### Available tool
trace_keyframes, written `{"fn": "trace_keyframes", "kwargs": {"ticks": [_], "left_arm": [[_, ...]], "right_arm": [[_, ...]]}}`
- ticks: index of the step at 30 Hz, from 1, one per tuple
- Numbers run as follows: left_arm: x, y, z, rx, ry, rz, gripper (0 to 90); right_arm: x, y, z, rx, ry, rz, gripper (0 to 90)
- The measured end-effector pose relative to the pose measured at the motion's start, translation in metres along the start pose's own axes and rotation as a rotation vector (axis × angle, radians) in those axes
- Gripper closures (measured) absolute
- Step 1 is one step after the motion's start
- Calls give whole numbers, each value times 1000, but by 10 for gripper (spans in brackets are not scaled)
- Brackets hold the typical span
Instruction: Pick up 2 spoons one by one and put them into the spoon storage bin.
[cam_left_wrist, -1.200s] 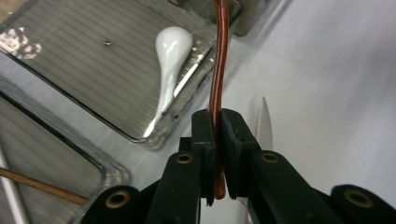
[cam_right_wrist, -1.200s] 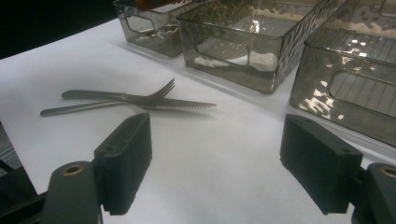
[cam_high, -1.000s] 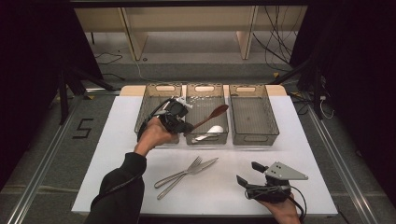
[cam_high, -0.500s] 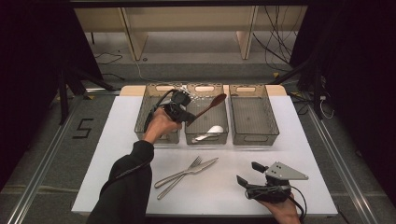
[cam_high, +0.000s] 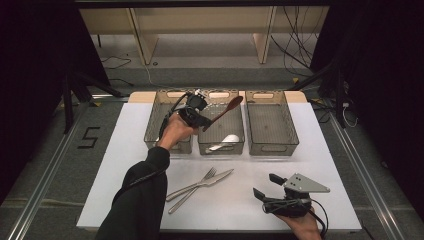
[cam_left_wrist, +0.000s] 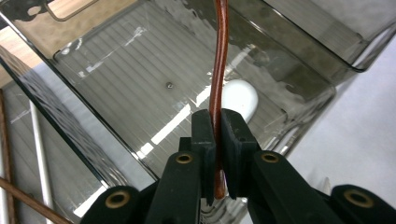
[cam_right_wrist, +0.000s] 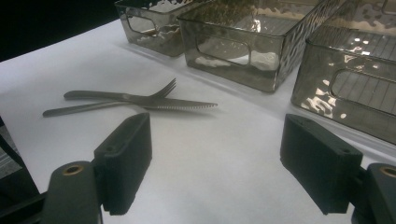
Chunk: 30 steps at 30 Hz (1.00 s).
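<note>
1. While the left gripper (cam_high: 202, 122) hangs over the middle bin (cam_high: 235, 146), its jaws are squeezed tight on the handle of a brown wooden spoon (cam_high: 226, 108).
2. The spoon's bowl sticks up over the far end of that bin, toward the table's back edge.
3. A white spoon (cam_high: 225, 141) lies inside the middle bin, near its front wall.
4. The left bin (cam_high: 152, 131) seems to hold thin sticks, but they are hard to make out.
5. Near the table's front right corner, the right gripper (cam_high: 266, 186) rests with its jaws wide and nothing between them.
6. A fork (cam_high: 192, 186) and a knife (cam_high: 200, 189) lie crossed near the front edge.
</note>
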<state>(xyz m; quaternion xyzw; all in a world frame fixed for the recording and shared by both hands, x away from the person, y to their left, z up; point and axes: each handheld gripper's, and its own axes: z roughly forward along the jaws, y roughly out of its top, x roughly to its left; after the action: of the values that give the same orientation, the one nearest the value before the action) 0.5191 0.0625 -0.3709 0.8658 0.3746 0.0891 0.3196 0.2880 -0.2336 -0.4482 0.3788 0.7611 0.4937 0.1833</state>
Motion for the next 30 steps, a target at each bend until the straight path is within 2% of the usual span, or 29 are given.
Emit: {"fn": "trace_keyframes", "kwargs": {"ticks": [5,17,26,28,30], "left_arm": [[-2,0,6,10,-2,1,839],[3,-4,15,38,15,-46,838],[4,-6,23,81,15,-68,834],[4,-6,24,88,22,-67,821],[4,-6,24,67,13,-78,709]], "right_arm": [[-1,0,0,1,-1,0,259],[-1,0,0,-1,-2,-3,258],[-1,0,0,-1,-1,-3,259],[-1,0,-1,0,-1,-3,259],[-1,0,0,0,-1,-2,259]]}}
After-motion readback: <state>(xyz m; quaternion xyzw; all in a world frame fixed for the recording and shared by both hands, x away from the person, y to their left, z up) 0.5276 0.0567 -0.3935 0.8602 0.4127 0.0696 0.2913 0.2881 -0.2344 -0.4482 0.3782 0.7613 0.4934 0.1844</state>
